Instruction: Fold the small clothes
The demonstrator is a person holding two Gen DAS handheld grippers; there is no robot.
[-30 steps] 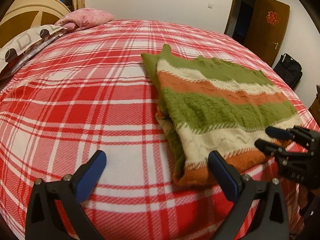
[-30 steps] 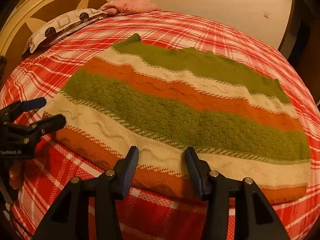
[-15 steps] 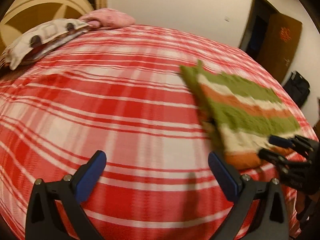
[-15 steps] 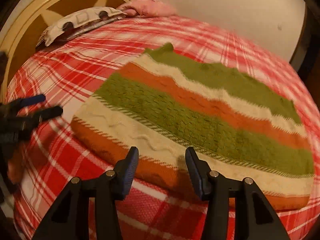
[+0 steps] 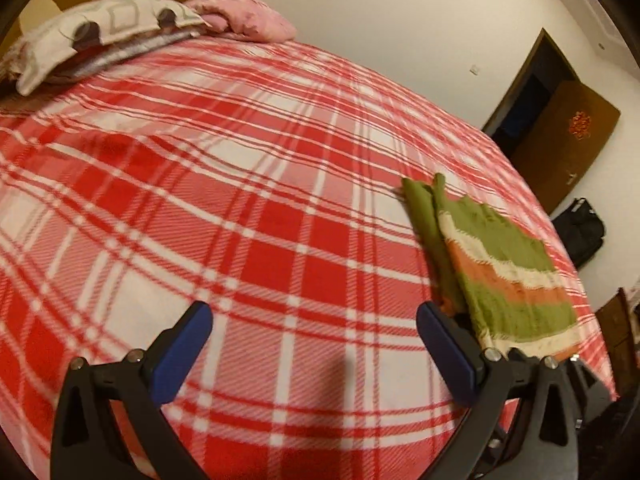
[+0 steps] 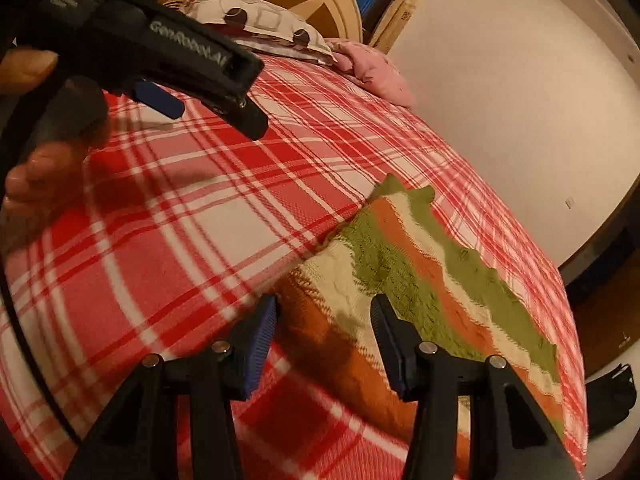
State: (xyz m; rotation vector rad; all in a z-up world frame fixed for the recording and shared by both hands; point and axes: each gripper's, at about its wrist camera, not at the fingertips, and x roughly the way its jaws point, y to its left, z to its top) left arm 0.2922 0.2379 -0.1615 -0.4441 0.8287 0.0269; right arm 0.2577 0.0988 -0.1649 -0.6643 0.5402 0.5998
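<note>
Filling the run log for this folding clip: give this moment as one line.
sweater: folded, flat on bed | left claw: open, empty, over blanket | right claw: open, over sweater corner

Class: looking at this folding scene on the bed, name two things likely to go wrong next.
The left gripper hangs open over bare plaid blanket, beside the striped sweater; it may pinch blanket instead. The right gripper is open over the sweater's orange hem; a shallow bite might lift one layer only.
</note>
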